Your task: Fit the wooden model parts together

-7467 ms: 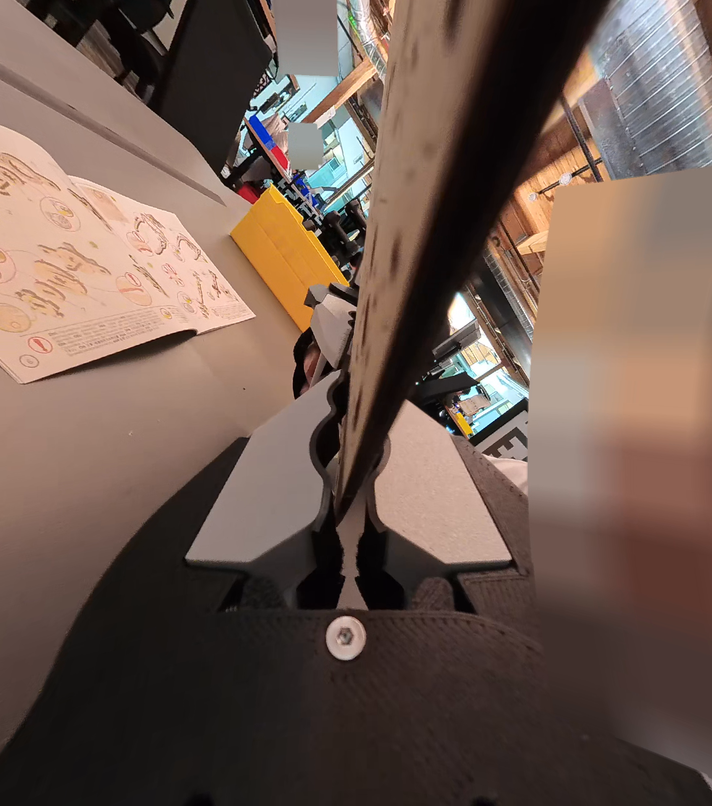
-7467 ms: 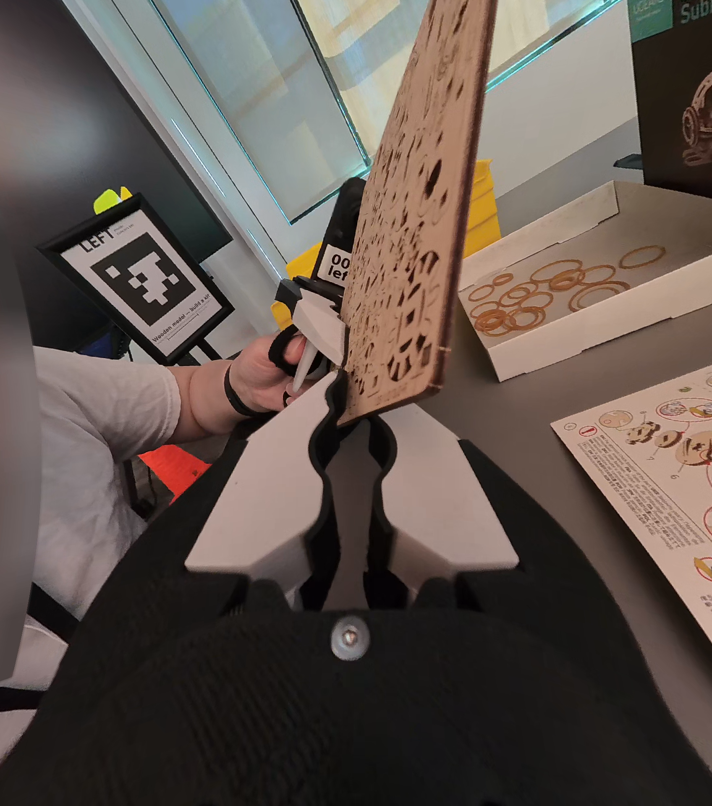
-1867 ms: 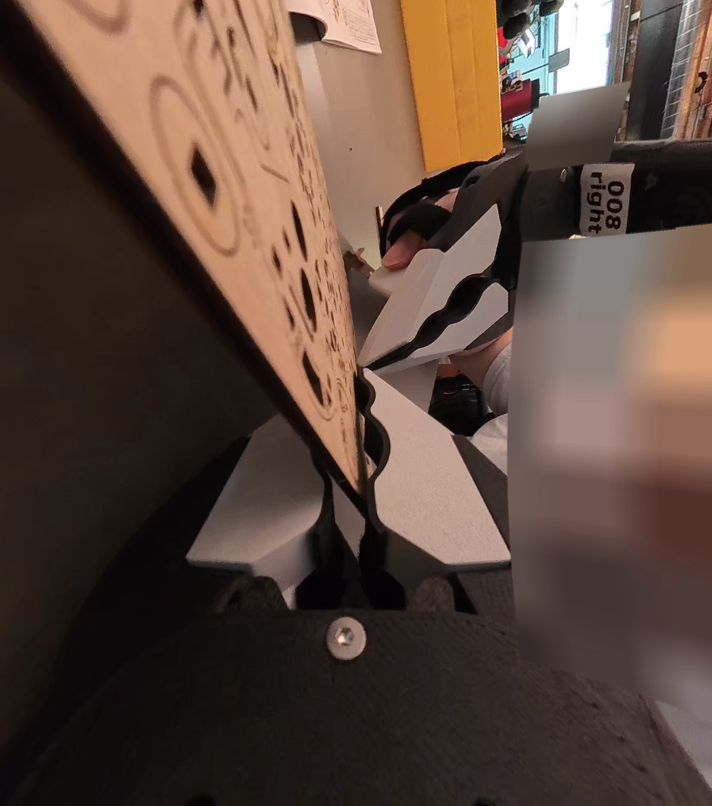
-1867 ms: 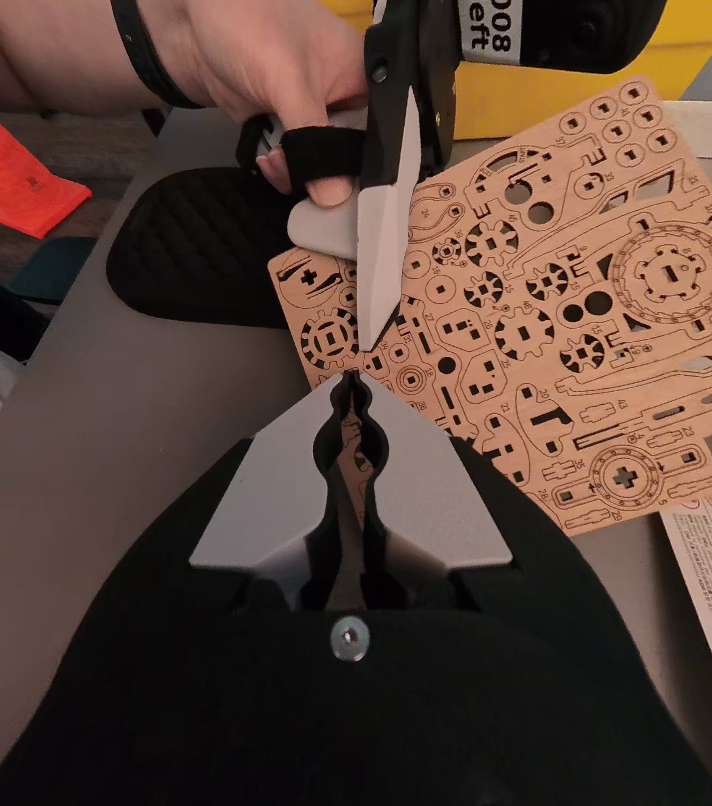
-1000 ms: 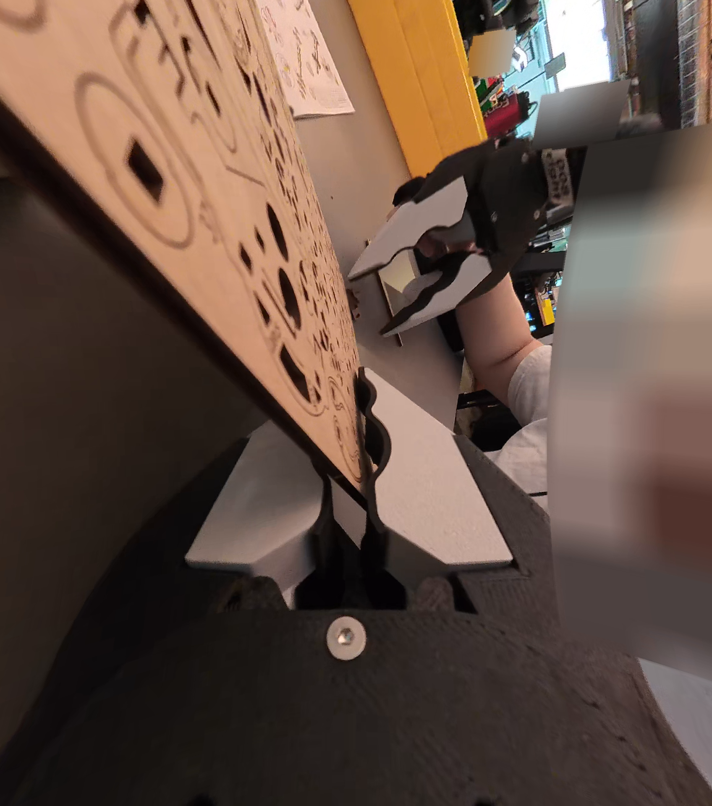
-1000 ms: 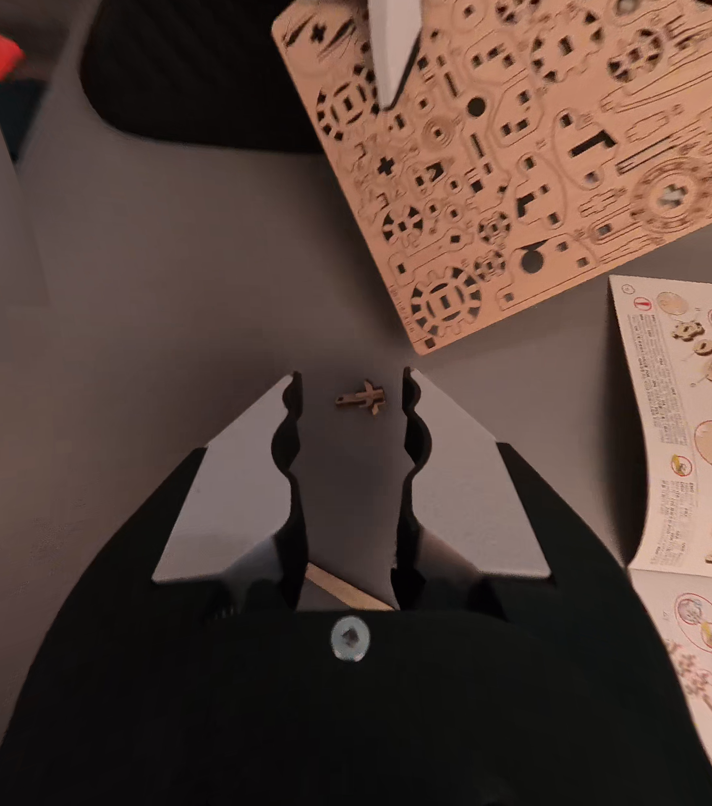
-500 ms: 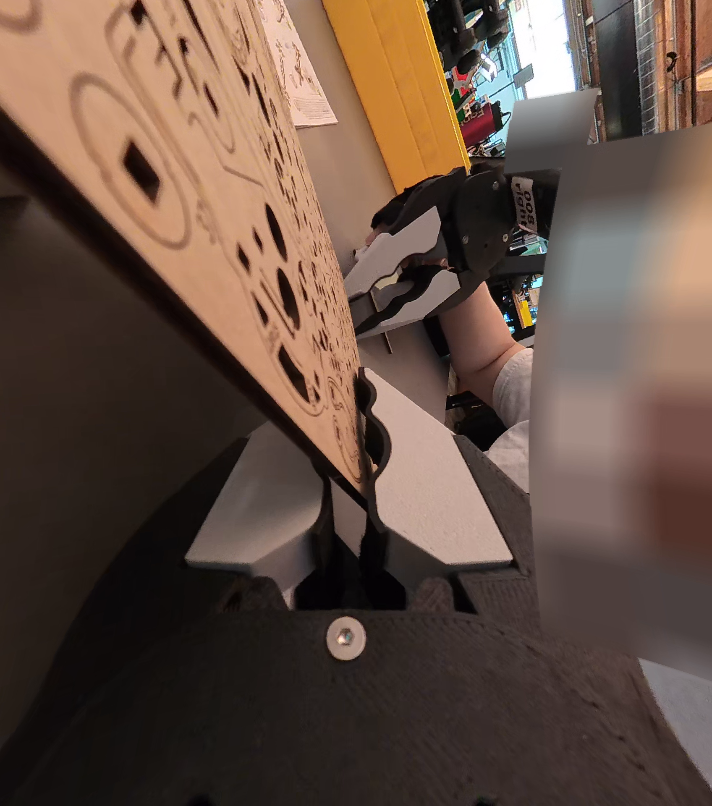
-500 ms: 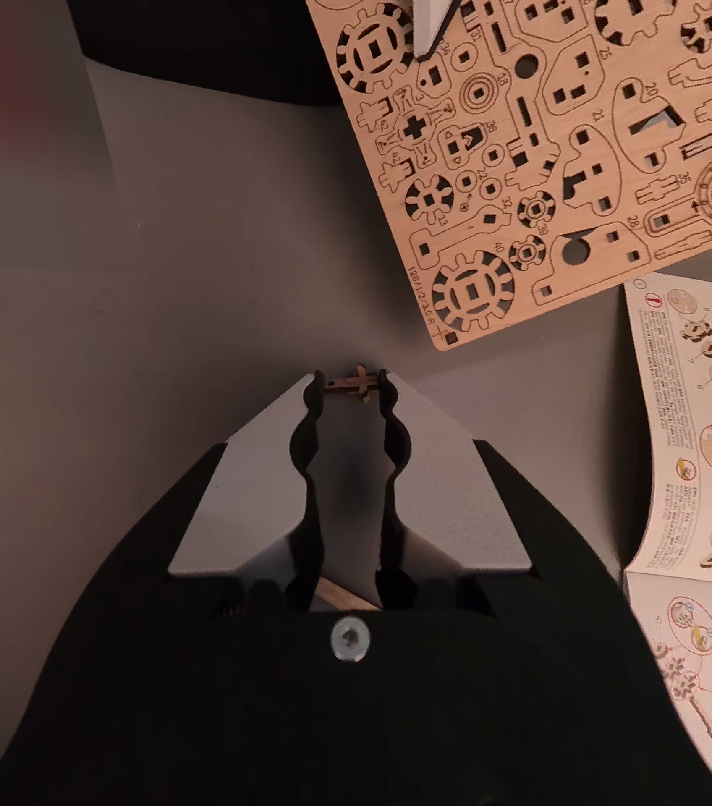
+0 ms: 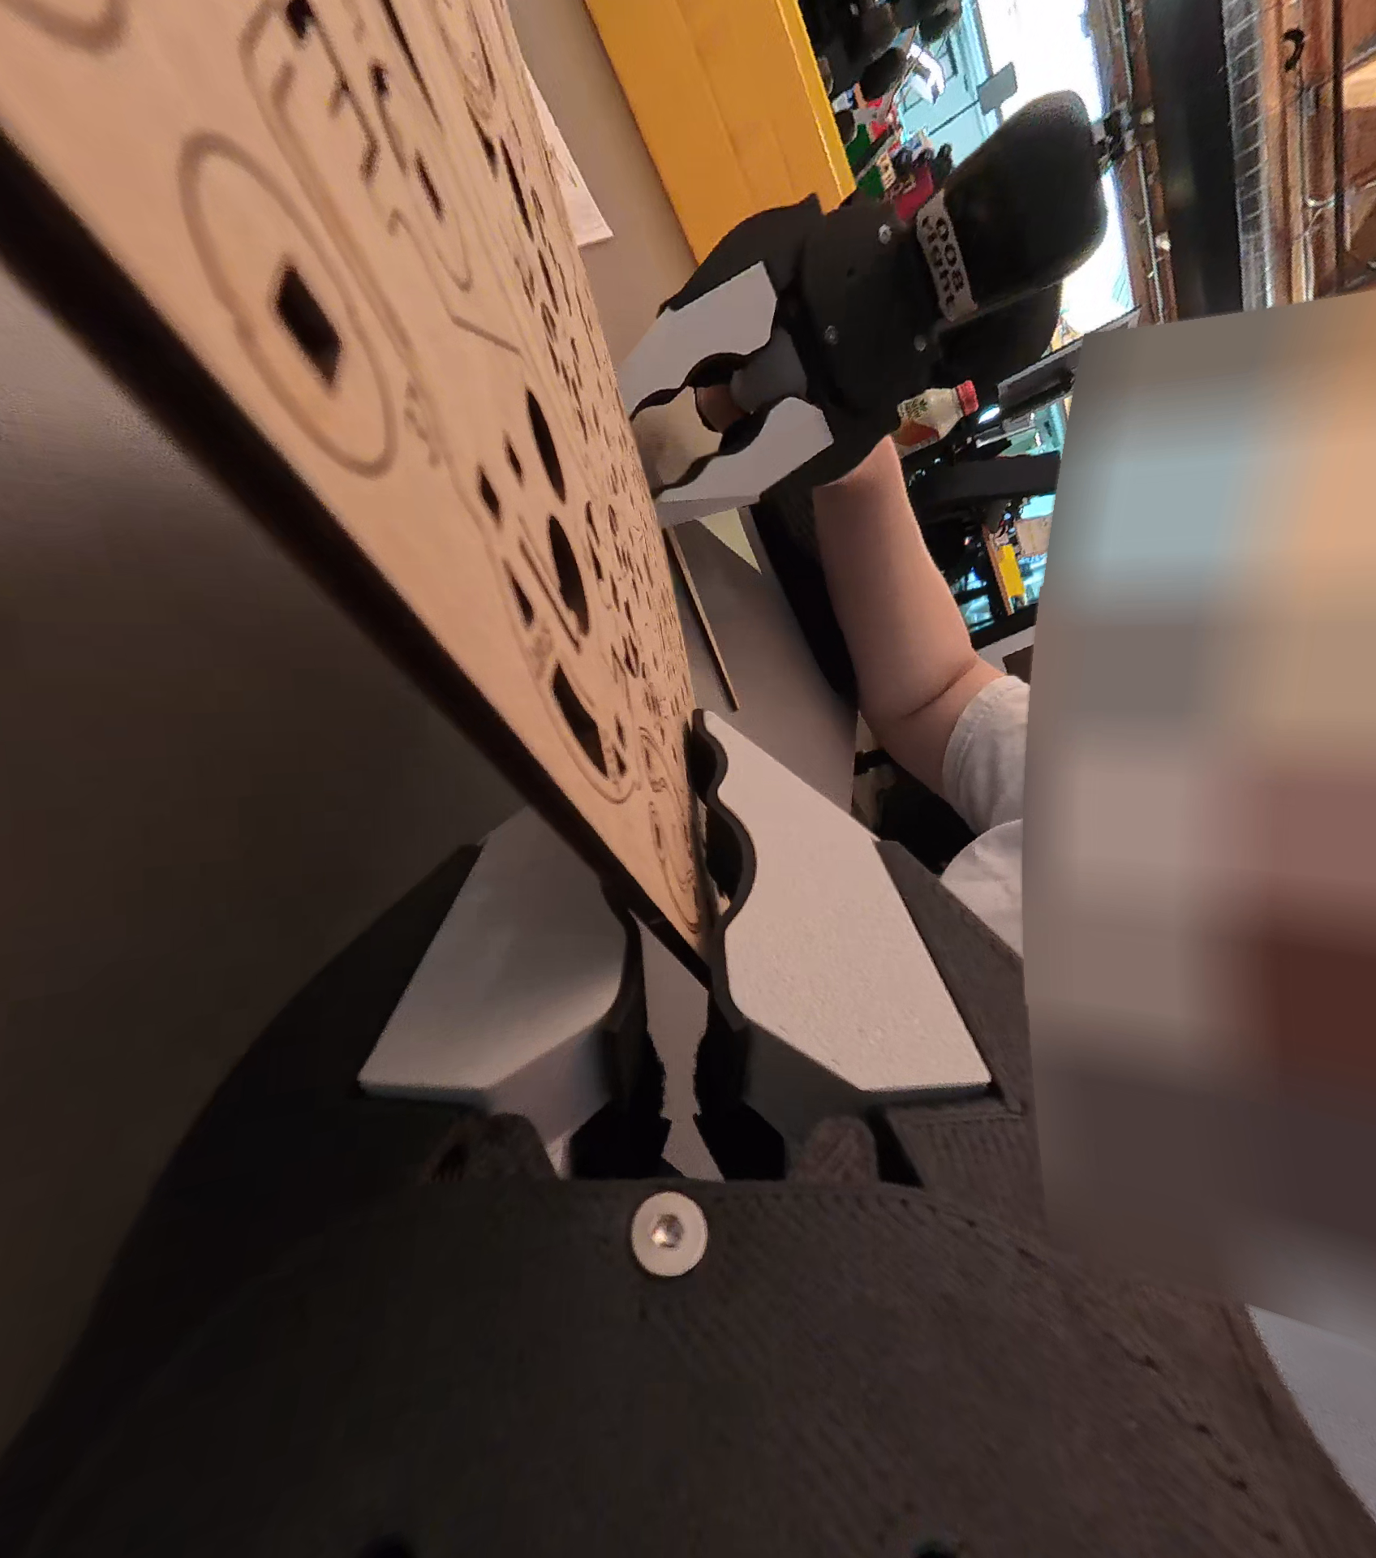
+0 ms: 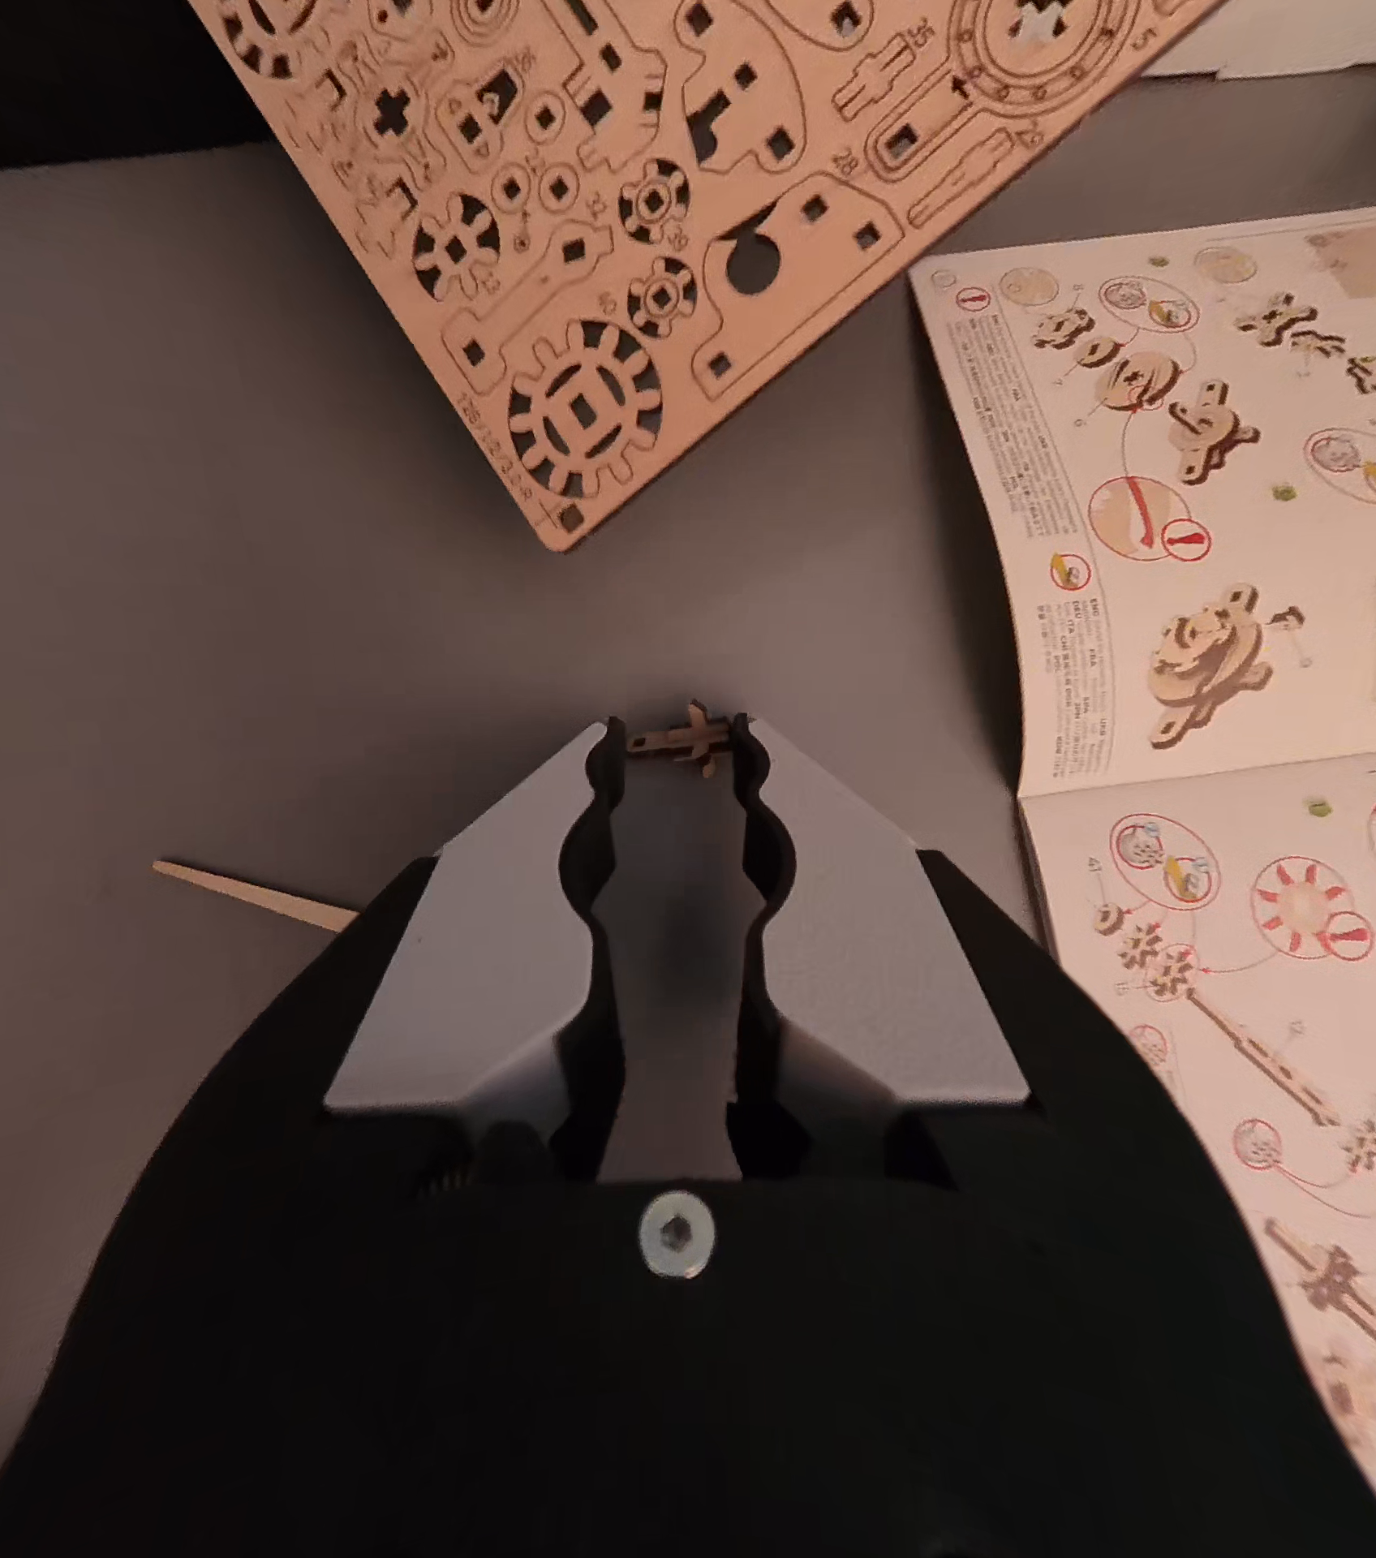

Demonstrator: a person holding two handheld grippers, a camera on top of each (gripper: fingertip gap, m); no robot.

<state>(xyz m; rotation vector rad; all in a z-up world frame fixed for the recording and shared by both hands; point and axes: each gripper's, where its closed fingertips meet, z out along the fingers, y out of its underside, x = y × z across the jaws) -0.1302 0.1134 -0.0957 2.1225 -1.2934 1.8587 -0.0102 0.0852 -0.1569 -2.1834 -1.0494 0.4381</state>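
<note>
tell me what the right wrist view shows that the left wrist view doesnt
Right wrist view only: the small cross-shaped wooden piece pinched at the right claw tips, the open instruction booklet, and a thin wooden stick on the grey table.

Left wrist view only: the left claw clamped on the sheet's corner, a yellow bin, and the person's forearm.

Both: the wooden parts sheet.

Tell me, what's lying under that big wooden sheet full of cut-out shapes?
The wooden sheet is held up off the grey table by the left gripper. Below its visible corner there is only bare tabletop. Whatever lies beneath the rest is covered.
</note>
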